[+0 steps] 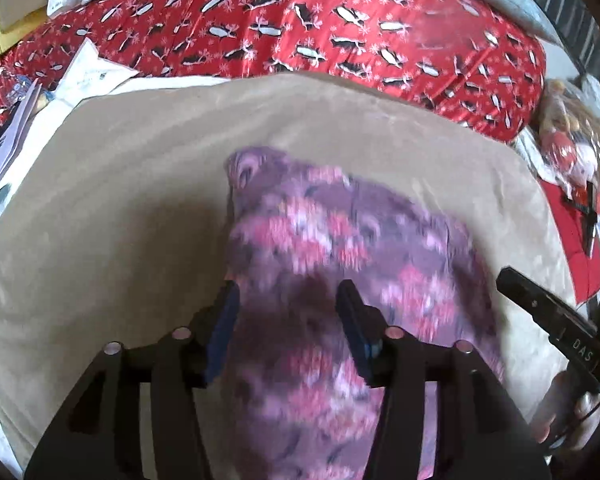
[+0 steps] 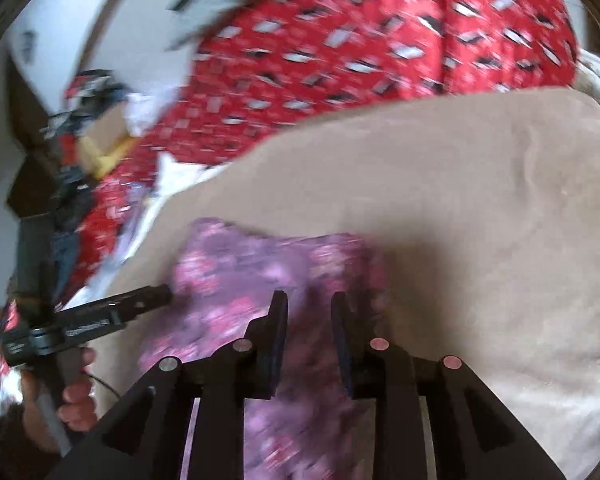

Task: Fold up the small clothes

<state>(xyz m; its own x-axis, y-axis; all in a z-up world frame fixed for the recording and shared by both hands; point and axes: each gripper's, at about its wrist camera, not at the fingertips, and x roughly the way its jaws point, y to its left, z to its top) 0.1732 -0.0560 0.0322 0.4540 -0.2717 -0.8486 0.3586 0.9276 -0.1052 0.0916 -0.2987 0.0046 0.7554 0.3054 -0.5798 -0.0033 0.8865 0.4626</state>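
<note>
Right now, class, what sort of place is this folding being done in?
Probably a bedroom at home: a red patterned bedspread lies behind a tan blanket that serves as the folding surface, where a purple flowered garment lies, with papers scattered at the side.

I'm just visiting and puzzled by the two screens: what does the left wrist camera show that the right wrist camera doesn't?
Only the left wrist view shows a doll at the right edge and papers at the left.

Only the right wrist view shows a white wall and a yellow-edged cardboard piece.

Both show the purple floral garment lying on a tan blanket, with a red patterned bedspread behind. Each view also catches the other gripper: the right gripper and the left gripper.
</note>
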